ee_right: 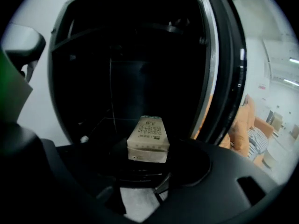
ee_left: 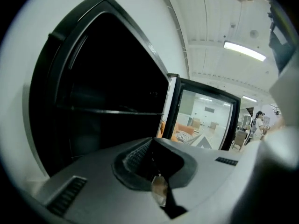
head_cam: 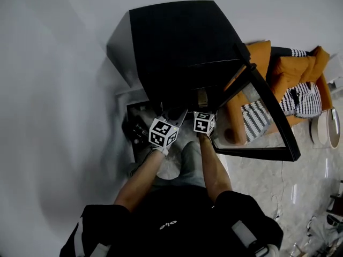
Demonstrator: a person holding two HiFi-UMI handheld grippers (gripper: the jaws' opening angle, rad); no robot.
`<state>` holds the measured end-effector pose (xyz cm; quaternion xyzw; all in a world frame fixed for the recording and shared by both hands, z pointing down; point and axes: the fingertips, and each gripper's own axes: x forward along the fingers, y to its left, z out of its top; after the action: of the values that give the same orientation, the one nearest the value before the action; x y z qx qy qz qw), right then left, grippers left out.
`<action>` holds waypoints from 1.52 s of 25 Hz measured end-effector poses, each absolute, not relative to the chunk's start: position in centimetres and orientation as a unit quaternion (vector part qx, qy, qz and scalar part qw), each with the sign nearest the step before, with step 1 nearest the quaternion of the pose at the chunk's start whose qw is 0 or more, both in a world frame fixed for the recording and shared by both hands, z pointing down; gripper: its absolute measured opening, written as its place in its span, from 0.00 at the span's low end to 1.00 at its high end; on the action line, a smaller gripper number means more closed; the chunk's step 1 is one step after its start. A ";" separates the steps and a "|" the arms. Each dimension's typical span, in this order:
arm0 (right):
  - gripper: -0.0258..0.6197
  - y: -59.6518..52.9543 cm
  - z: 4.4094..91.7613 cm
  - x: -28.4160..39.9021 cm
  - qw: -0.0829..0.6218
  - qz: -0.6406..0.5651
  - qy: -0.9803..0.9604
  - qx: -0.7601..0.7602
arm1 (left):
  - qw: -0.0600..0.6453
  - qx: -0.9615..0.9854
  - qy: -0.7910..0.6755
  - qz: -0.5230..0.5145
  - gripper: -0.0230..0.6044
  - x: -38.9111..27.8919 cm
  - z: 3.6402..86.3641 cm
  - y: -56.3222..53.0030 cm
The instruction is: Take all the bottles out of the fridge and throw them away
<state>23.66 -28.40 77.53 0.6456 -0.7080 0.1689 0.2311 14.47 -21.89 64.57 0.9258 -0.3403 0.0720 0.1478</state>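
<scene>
My right gripper point(ee_right: 145, 171) stands wide open, a small carton point(ee_right: 148, 139) just ahead, unclamped; my left gripper point(ee_left: 153, 148) is closed. Carton likely light, crushable: clamp flat sides gently

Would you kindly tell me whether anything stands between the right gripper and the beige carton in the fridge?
Nothing visible does. The glass door is swung open to the right, and the beige carton stands just inside the fridge, straight ahead of the right gripper, whose jaws are open.
</scene>
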 end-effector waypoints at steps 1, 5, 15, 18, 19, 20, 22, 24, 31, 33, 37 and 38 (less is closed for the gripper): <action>0.47 -27.3 76.1 23.5 0.234 0.172 -0.709 0.643 | 0.150 0.926 -0.339 0.073 0.05 14.5 62.9 -21.3; 0.47 -22.8 69.9 23.3 0.242 0.188 -0.707 0.637 | 0.154 0.928 -0.330 0.080 0.05 14.5 56.3 -19.1; 0.47 -15.4 56.3 25.2 0.223 0.206 -0.695 0.651 | 0.154 0.930 -0.322 0.087 0.05 15.1 45.8 -15.3; 0.47 -14.6 54.7 26.0 0.217 0.195 -0.700 0.652 | 0.151 0.930 -0.323 0.084 0.05 15.7 45.3 -14.9; 0.47 -14.4 54.5 26.3 0.217 0.191 -0.702 0.651 | 0.150 0.930 -0.324 0.083 0.05 15.9 45.3 -14.7; 0.47 -14.2 54.4 26.5 0.218 0.189 -0.703 0.650 | 0.149 0.930 -0.325 0.083 0.05 16.0 45.2 -14.5; 0.47 -14.0 54.4 26.7 0.215 0.185 -0.707 0.648 | 0.146 0.930 -0.327 0.082 0.05 16.0 45.1 -14.2; 0.47 -14.0 54.2 26.3 0.208 0.181 -0.714 0.644 | 0.144 0.928 -0.333 0.083 0.05 15.6 45.0 -14.0; 0.47 -15.1 53.0 21.4 0.202 0.162 -0.754 0.604 | 0.141 0.910 -0.382 0.077 0.05 11.3 44.8 -13.8; 0.47 -15.4 52.8 19.0 0.203 0.156 -0.772 0.583 | 0.142 0.900 -0.406 0.074 0.05 9.2 44.7 -13.5; 0.47 -15.6 52.4 13.2 0.210 0.143 -0.809 0.530 | 0.150 0.871 -0.464 0.066 0.05 3.7 44.7 -12.9; 0.47 -15.6 52.3 11.7 0.213 0.140 -0.819 0.515 | 0.152 0.862 -0.479 0.064 0.05 2.1 44.8 -12.6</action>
<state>11.69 -15.58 52.26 0.5150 -0.8185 0.1398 0.2128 2.14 -12.58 44.76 0.8620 -0.4793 0.0643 0.1518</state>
